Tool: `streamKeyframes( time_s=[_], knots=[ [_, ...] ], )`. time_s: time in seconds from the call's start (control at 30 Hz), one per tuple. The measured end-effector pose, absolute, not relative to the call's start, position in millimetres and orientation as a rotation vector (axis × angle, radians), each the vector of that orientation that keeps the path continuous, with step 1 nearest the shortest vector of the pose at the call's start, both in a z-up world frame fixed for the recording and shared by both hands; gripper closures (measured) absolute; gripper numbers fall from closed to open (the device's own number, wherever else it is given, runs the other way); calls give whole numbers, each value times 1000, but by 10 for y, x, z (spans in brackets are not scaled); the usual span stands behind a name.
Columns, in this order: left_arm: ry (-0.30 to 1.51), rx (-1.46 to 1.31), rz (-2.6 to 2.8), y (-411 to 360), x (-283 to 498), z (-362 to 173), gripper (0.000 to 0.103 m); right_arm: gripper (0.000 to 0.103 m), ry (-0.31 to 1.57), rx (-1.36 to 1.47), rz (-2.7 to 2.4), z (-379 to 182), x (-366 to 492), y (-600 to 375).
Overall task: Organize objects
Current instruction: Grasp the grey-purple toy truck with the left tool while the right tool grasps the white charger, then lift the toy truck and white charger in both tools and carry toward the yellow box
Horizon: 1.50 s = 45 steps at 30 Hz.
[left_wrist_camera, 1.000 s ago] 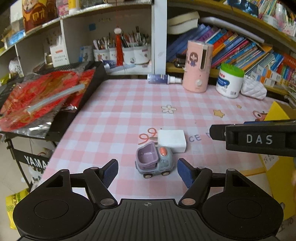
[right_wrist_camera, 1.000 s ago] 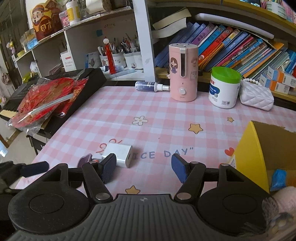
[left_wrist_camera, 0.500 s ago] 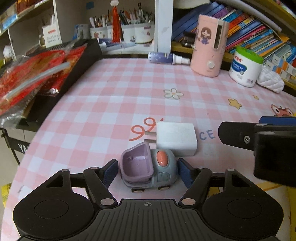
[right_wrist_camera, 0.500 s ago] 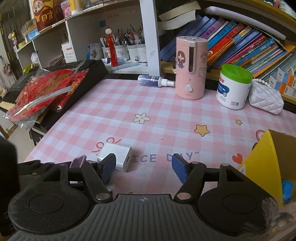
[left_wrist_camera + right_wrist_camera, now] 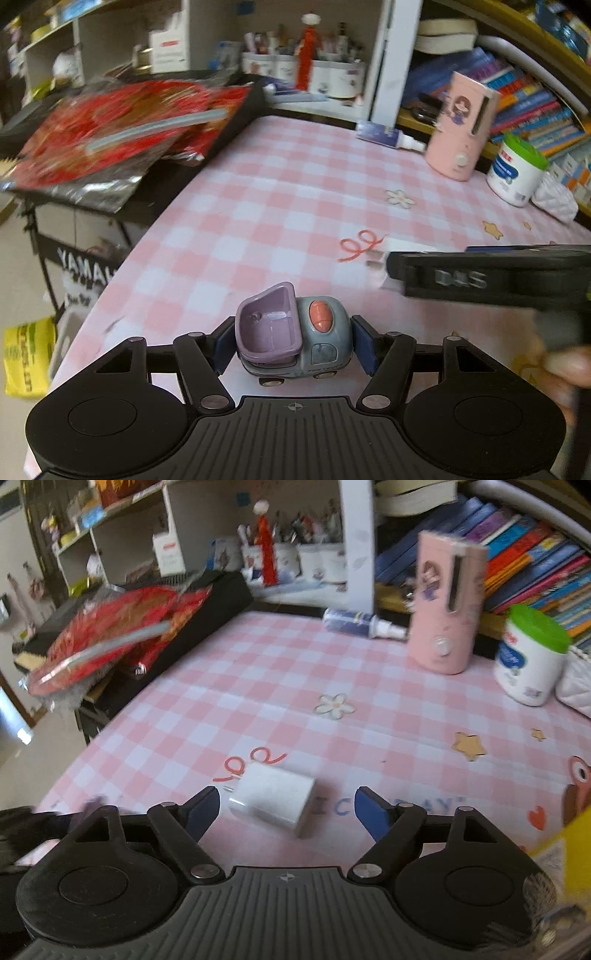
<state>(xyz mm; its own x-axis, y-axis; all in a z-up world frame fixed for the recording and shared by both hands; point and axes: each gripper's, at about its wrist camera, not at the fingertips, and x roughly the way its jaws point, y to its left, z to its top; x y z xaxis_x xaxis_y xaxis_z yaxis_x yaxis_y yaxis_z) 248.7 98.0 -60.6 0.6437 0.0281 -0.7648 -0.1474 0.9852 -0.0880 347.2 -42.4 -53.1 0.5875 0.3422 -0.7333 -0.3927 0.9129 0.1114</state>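
Closest to the person, left tool [image 5: 294,347] has its blue pads pressed to both ends of the toy truck [image 5: 293,334], clamped on it; wheels look at or just off the pink checked surface [image 5: 266,192], can't tell which. Truck is small hard plastic with a purple tipper bed and grey cab, so likely light and stiff, a bit slick on the rounded cab; flat ends are the sane place to pinch, and the tipper bed may hinge, so I'd avoid gripping there. Right tool [image 5: 286,808] has fingers spread wide apart, holding nothing, with the white charger plug [image 5: 271,803] lying on the surface between and just ahead of its tips, nearer the left finger, prongs pointing left-back. Plug is a rigid block, probably light, with smooth faces; best taken across its two broad flat sides, not over the prongs. Judging from this, the truck is picked and the plug is next. At the right edge a yellow box [image 5: 561,845] is partly in view, likely the drop spot, though that's a guess. Further back on the surface: spray bottle [image 5: 360,622] lying on its side, pink humidifier [image 5: 445,607] upright, green-lidded tub [image 5: 530,655] beside it. Left edge holds a red foil packet [image 5: 122,129] on a black keyboard. Shelves with books and pen cups sit behind; both views are motion-blurred.
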Motion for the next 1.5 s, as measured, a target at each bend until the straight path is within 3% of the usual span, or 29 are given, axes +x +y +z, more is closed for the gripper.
streamKeyframes(
  time_s=[0.07, 0.2, 0.3, 0.4, 0.73, 1.5],
  knots=[
    [869, -157, 110, 1010, 2407, -589, 39, 16, 845, -69, 425, -601, 3507, -339],
    [861, -159, 111, 1020, 2308, -531, 39, 17, 845, -96, 404, -733, 3554, -216],
    [849, -160, 112, 1030, 2264, -484, 39, 21, 842, -98, 385, -792, 3584, -202],
    [840, -163, 116, 1050, 2220, -447, 39, 34, 817, -85, 395, -829, 3602, -224],
    [791, -189, 99, 1100, 2021, -273, 39, 35, 831, -54, 386, -629, 3386, -379],
    [722, -222, 15, 1008, 1137, -58, 39, 35, 789, -60, 416, -60, 1996, -802]
  ],
)
